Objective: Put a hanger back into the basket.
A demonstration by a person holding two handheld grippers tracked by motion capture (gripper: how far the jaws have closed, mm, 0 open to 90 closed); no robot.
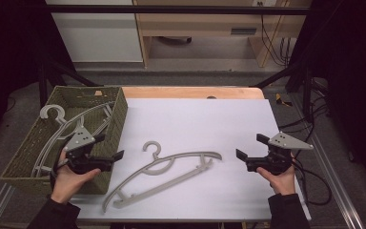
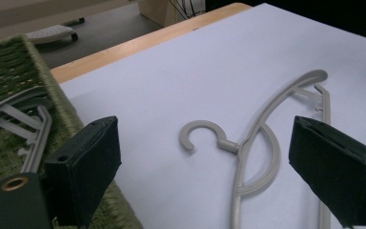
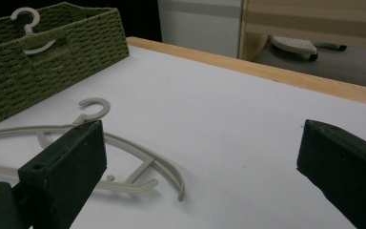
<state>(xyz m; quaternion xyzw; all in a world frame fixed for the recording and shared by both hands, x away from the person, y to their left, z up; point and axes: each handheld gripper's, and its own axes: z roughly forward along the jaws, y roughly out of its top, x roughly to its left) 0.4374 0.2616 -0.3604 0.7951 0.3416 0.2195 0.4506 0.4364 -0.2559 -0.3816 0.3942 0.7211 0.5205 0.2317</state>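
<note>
A grey plastic hanger lies flat on the white table cover, its hook pointing away from me. My left gripper hovers at the near right corner of the green woven basket, open with nothing between its jaws. In the left gripper view, the open left gripper frames the hanger, which lies a little way ahead. My right gripper rests near the table's right edge, open and empty. From the right gripper view, the hanger lies ahead to the left.
The basket at the left holds more grey hangers, one hook sticking up over its rim. The white cover leaves a wooden table strip bare at the back. Beyond are wooden furniture and cables on the floor.
</note>
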